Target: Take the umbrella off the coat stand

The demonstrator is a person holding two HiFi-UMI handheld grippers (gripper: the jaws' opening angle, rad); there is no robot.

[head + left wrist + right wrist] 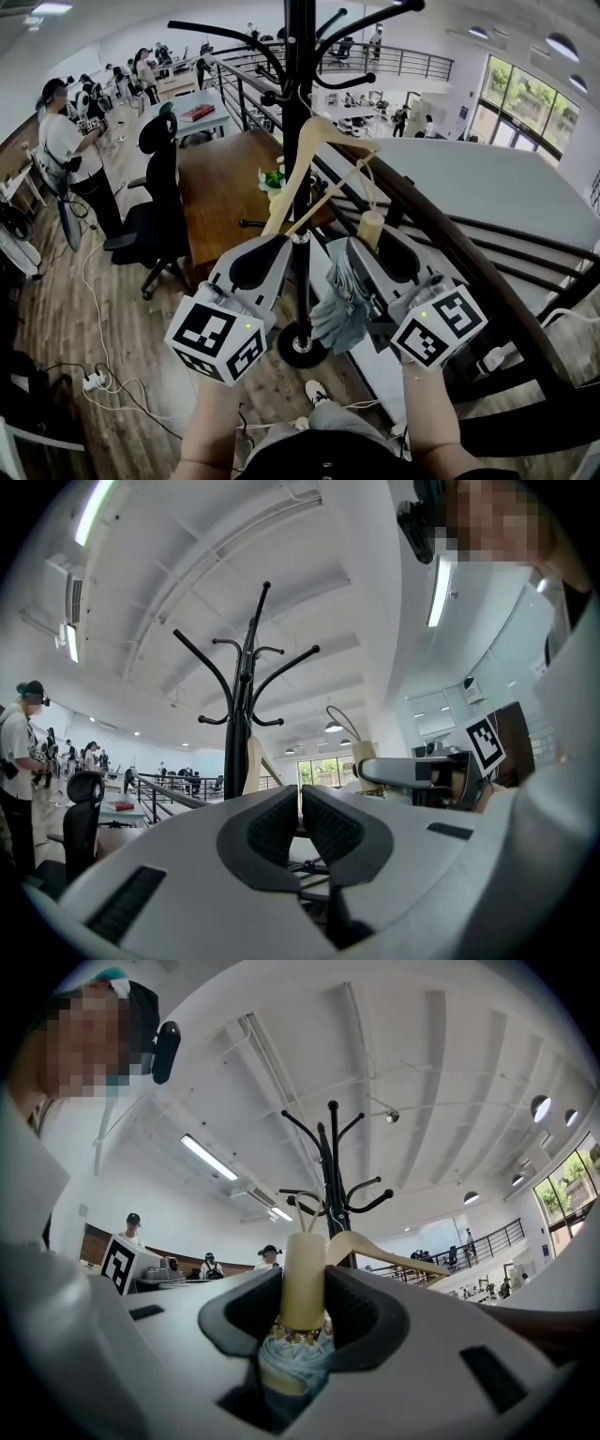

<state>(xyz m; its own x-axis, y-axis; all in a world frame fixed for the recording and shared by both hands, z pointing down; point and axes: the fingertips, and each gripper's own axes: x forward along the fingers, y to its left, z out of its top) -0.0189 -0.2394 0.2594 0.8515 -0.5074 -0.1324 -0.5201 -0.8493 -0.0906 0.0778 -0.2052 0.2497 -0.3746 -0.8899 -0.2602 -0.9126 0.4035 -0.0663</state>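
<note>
A folded umbrella with grey-blue fabric [339, 305] and a cream handle [371, 228] sits in my right gripper [375, 246], just right of the black coat stand [298, 141]. In the right gripper view the handle [304, 1279] stands upright between the pads, which are shut on it, with the fabric [292, 1358] bunched below. Its thin wrist loop [309, 1206] overlaps a hook of the stand [330, 1176]; I cannot tell if it hangs there. My left gripper [272, 246] is shut and holds nothing, left of the pole. A wooden hanger [309, 178] hangs on the stand.
The stand's round base [302, 345] is on the wooden floor by my feet. A dark curved railing [450, 244] runs at the right. A wooden table [225, 187] with a small plant [274, 178], an office chair [155, 202] and a standing person [70, 141] are at the left.
</note>
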